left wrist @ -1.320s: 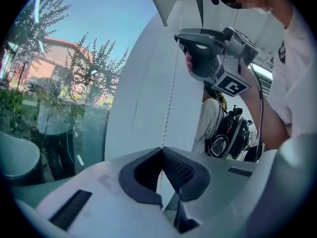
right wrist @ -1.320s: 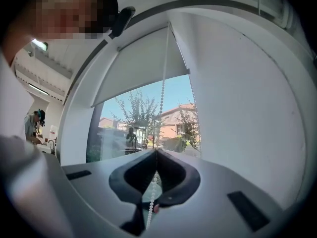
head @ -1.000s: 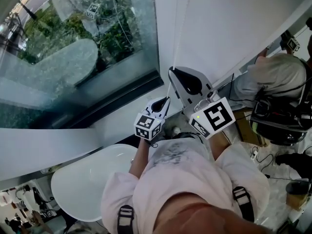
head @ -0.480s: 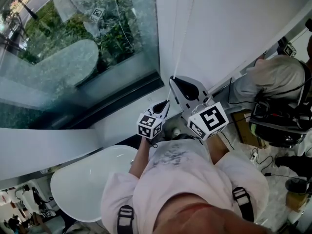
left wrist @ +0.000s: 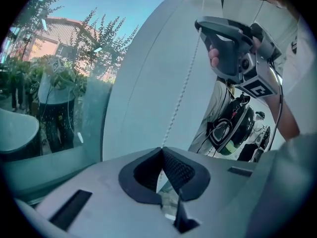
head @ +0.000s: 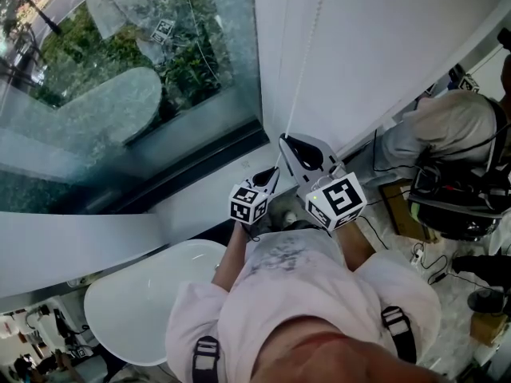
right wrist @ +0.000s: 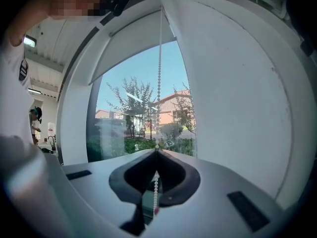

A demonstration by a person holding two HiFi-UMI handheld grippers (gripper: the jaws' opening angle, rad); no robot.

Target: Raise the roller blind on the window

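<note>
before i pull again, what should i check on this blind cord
1. Right gripper clamped on the bead chain: ok, the beads pass through its closed jaws.
2. Left gripper clamped on the chain lower down: ok, its jaws are closed where the chain meets them.
3. Chain straight between the two grippers, no tangle: ok.
4. Roller blind fully raised: not ok, it covers the top of the window.
5. Chain running free at its top end: cannot tell, too small to make out.
</note>
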